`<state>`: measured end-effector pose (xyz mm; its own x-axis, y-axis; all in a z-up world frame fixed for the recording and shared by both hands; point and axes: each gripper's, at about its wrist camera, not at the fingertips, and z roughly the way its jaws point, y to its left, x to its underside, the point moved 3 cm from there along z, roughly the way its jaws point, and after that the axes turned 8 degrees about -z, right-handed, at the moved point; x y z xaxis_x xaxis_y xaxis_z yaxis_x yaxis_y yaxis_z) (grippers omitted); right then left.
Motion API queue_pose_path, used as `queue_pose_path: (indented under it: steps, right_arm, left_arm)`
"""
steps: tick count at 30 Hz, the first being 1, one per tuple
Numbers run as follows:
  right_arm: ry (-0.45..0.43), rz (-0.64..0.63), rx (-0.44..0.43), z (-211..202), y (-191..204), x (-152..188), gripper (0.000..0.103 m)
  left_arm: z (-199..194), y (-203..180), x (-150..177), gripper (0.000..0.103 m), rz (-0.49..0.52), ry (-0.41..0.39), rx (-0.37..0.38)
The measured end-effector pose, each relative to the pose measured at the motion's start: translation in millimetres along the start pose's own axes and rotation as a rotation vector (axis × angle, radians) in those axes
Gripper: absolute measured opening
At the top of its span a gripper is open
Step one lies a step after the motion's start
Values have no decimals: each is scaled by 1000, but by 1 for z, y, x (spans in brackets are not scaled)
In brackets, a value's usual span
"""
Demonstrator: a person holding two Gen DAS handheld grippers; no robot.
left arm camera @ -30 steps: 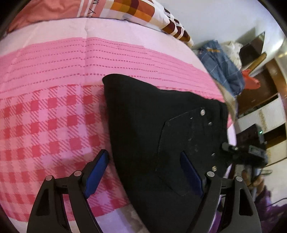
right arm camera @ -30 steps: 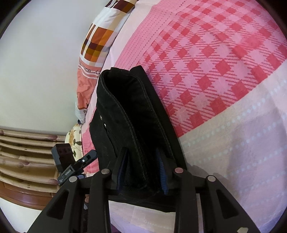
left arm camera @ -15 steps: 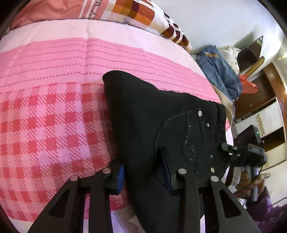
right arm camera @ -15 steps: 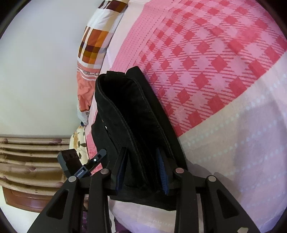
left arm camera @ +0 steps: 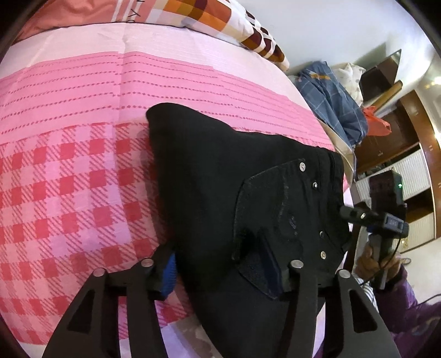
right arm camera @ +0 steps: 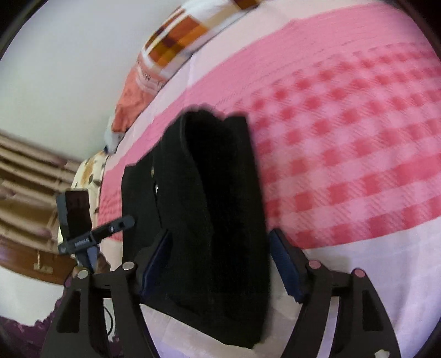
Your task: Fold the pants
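Black pants (left arm camera: 220, 176) lie folded on the pink checked bedsheet (left arm camera: 69, 192), a back pocket with rivets facing up. My left gripper (left arm camera: 220, 267) is shut on the near edge of the pants by the pocket. In the right wrist view the pants (right arm camera: 209, 220) lie as a folded stack. My right gripper (right arm camera: 220, 264) is open, its blue pads either side of the stack's end. The right wrist view is blurred.
A patchwork pillow (left arm camera: 193, 16) lies at the head of the bed. Blue clothes (left arm camera: 330, 93) and wooden furniture (left arm camera: 408, 132) stand beyond the right bed edge. The other gripper's handle (left arm camera: 386, 217) shows there. A white wall (right arm camera: 69, 68) is behind.
My left gripper closed on the pants' edge. My right gripper opened and let go of the stack, and its view swung and blurred.
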<state>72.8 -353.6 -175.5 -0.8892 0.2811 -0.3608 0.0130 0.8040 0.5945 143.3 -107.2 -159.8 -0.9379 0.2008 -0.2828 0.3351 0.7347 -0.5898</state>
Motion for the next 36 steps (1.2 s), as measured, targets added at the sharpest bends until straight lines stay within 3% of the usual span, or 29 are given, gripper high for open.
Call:
queue_pose_path:
  steps: [3,5,7,10,13,17,21,30,33,36]
  right_arm:
    - [4,-41,-11,6,12,3,65]
    - [-6,-32,-50,8,11,3,46]
    - [-14,-15,-63,7,4,5,37]
    - [-8,38,-124,9,-13,5,34]
    - [24,30,-153,13,-14,0,38]
    - [84,105,-254,18,-27,-7,37]
    - [120,138,-276,21,-31,-9,37]
    - [94,108,-250,23,-22,-8,41]
    - [103,86,-261,25,-16,-12,51]
    - [118,36,-266,28,-6,-16,69]
  left_arm:
    - [4,-12,2,70,44,3,-6]
    - [7,-19,4,82,77,4,-14]
    - [11,-24,5,91,103,3,-19]
    - [15,-31,8,96,132,-8,-32]
    - [12,-26,7,96,87,-18,10]
    - [2,0,-1,96,-85,-10,182]
    - [-1,18,-7,96,-198,17,291]
    - [3,-9,3,96,-34,2,155]
    - [5,-12,4,97,-24,16,126]
    - [4,-10,2,96,-48,30,138]
